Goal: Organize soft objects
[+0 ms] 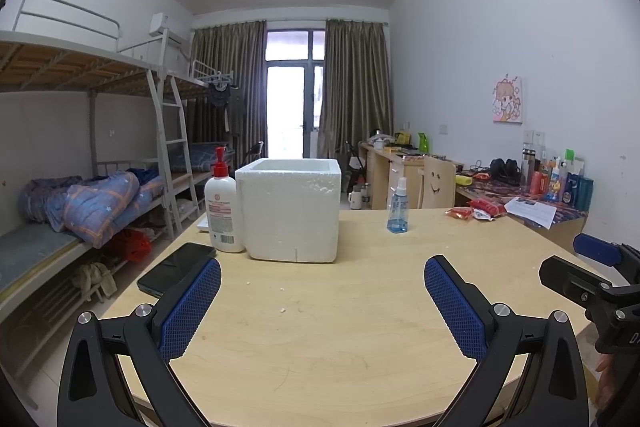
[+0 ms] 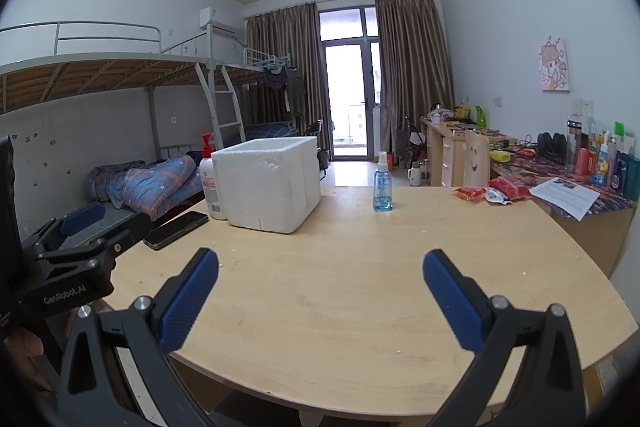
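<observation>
White styrofoam box (image 1: 291, 209) stands open-topped toward the desk's (image 1: 340, 327) far left edge; inside can't be seen from either cam, so contents unknown. Pump lotion bottle (image 1: 221, 205) w/ red pump head is right against the box's left wall, touching or nearly. Black phone (image 1: 176, 269) lies flat at the left edge, just in front of the bottle. Small blue spray bottle (image 1: 397, 205) stands upright near the far edge, right of the box & apart from it. Red snack packets (image 2: 490, 191) – the only soft things on the desk – lie bunched at the far right corner, well apart from the box. A printed sheet (image 2: 566, 195) sits beyond them on the neighbouring desk, overhanging its edge. Left gripper (image 1: 322, 285) is spread wide, nothing between its blue pads, over the near edge. Right gripper (image 2: 320, 277) likewise wide apart & empty, over the near edge, beside the left one. Desk middle between claws and box carries only a few white crumbs (image 1: 283, 309). Bunk beds (image 1: 92, 131) w/ a plaid quilt (image 1: 102, 205) behind, left.
</observation>
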`<action>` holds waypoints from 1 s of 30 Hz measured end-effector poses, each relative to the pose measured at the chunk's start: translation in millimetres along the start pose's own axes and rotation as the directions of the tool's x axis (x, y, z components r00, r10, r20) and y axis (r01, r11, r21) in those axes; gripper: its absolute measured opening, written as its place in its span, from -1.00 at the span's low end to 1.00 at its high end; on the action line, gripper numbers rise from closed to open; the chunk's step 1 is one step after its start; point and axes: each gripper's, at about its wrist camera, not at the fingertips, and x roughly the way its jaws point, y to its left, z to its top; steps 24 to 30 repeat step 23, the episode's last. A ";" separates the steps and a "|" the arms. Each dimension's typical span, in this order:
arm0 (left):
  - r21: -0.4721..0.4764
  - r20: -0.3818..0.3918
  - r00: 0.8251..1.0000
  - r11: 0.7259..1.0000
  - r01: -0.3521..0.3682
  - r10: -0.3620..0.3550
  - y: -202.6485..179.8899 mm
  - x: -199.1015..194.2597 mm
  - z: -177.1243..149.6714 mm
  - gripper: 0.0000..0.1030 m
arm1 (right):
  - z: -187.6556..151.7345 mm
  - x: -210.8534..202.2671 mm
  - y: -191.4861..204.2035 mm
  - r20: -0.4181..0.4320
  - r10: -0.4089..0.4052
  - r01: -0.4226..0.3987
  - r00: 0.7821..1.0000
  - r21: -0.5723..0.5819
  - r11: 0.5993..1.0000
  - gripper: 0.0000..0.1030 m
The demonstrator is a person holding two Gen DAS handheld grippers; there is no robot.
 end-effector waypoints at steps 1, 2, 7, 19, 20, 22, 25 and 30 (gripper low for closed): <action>-0.001 -0.001 1.000 1.000 -0.001 0.001 0.5 0.3 0.0 0.98 | 0.2 1.0 -0.1 -0.001 0.001 -0.001 1.000 0.000 1.000 1.00; -0.001 -0.003 1.000 1.000 -0.001 0.001 0.9 0.6 0.2 0.98 | -0.2 1.4 0.2 -0.004 0.002 -0.002 1.000 -0.001 1.000 1.00; 0.002 0.000 1.000 1.000 -0.005 0.005 0.2 -0.2 0.3 0.98 | -0.9 0.1 1.9 0.000 0.010 -0.010 1.000 -0.013 1.000 1.00; 0.002 0.004 1.000 1.000 -0.008 0.008 2.2 -2.5 -0.3 0.98 | -0.9 0.8 3.3 0.000 0.009 -0.009 1.000 -0.022 1.000 1.00; 0.003 0.006 1.000 1.000 -0.008 0.008 1.2 -2.0 -0.3 0.98 | -1.0 0.7 3.3 0.000 0.009 -0.009 1.000 -0.022 1.000 1.00; 0.003 0.005 1.000 1.000 -0.010 0.010 1.5 -2.1 0.2 0.98 | -1.2 -0.1 3.6 0.001 0.010 -0.010 1.000 -0.025 1.000 1.00; 0.001 0.005 1.000 1.000 -0.008 0.008 1.8 -2.2 0.3 0.98 | -0.8 -0.5 4.1 0.001 0.011 -0.011 1.000 -0.028 1.000 1.00; 0.001 0.005 1.000 1.000 -0.008 0.008 1.8 -2.2 0.3 0.98 | -0.8 -0.5 4.1 0.001 0.011 -0.011 1.000 -0.028 1.000 1.00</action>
